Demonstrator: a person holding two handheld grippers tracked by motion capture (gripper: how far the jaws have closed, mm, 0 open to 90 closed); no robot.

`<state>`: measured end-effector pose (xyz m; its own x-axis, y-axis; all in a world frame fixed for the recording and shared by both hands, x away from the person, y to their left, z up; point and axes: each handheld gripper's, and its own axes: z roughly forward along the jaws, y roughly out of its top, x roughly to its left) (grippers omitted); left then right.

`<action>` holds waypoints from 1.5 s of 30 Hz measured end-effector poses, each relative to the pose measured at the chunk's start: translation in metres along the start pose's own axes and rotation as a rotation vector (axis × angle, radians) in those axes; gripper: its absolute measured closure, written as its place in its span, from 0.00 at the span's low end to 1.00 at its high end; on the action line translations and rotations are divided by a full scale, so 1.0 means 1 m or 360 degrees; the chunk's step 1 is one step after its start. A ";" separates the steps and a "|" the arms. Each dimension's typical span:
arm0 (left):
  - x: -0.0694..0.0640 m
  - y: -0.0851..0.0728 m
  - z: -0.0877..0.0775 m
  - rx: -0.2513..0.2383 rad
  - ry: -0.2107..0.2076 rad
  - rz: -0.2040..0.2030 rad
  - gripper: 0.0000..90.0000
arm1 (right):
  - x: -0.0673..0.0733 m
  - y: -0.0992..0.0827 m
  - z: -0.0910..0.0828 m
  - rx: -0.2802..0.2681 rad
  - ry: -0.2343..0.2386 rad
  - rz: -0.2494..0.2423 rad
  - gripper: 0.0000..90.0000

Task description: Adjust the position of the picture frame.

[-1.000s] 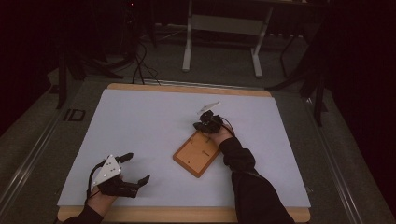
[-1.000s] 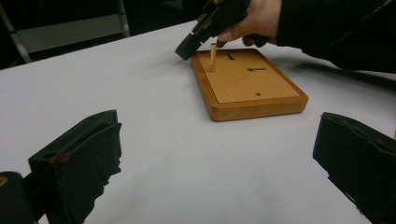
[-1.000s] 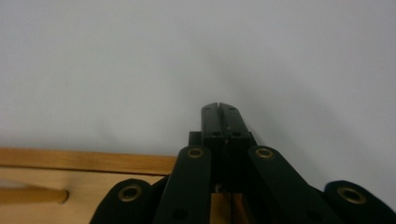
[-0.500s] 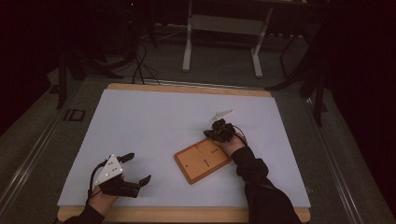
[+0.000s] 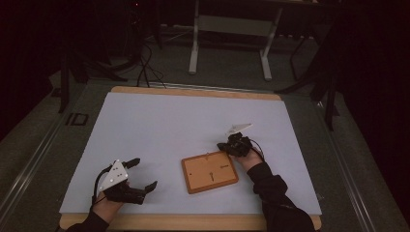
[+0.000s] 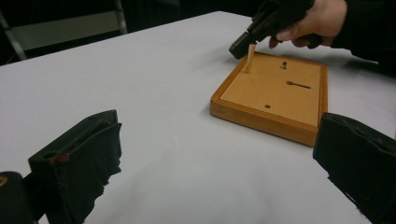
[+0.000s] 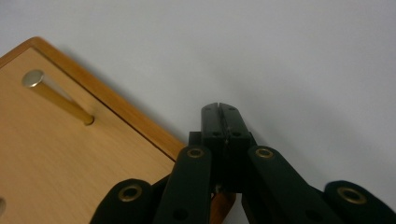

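Observation:
A flat wooden board (image 5: 210,171) lies on the white table sheet (image 5: 159,125), near the middle right. A pale peg (image 6: 250,58) stands upright in a hole by the board's far right corner, and the same peg (image 7: 56,95) is in the right gripper view. My right gripper (image 5: 225,145) sits at that corner, jaws pressed shut. Its tip (image 6: 239,46) is right beside the peg's top; I cannot tell whether they touch. Nothing shows between its jaws (image 7: 223,108), which hang just past the board's edge. My left gripper (image 5: 143,173) rests open at the near left, empty.
The board's face (image 6: 280,88) has small dark holes and a short dark slot. The table's wooden rim (image 5: 193,91) borders the sheet. On the dark floor beyond stand a metal desk frame (image 5: 229,43) and cables (image 5: 145,72).
The board has slid nearer and turned squarer to the table edge. My right gripper moved right and nearer along with its corner. The left gripper stayed still.

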<state>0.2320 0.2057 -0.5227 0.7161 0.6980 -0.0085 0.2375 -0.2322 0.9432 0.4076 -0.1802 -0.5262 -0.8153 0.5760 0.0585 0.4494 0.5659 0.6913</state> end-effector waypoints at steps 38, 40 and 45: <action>-0.003 0.001 0.011 -0.0002 -0.0113 -0.0015 0.02 | 0.024 -0.023 -0.022 -0.0103 0.0007 0.0012 0.94; -0.004 0.001 0.011 -0.0013 -0.0126 -0.0002 0.01 | 0.025 -0.023 -0.027 -0.0123 0.0011 0.0017 0.92; -0.002 0.001 0.011 -0.0061 -0.0162 -0.0035 0.02 | 0.028 -0.024 -0.037 -0.0153 0.0030 0.0004 0.88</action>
<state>0.2380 0.1961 -0.5260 0.7746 0.6295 -0.0611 0.2299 -0.1904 0.9544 0.3608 -0.1992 -0.5145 -0.8214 0.5656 0.0734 0.4150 0.5045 0.7572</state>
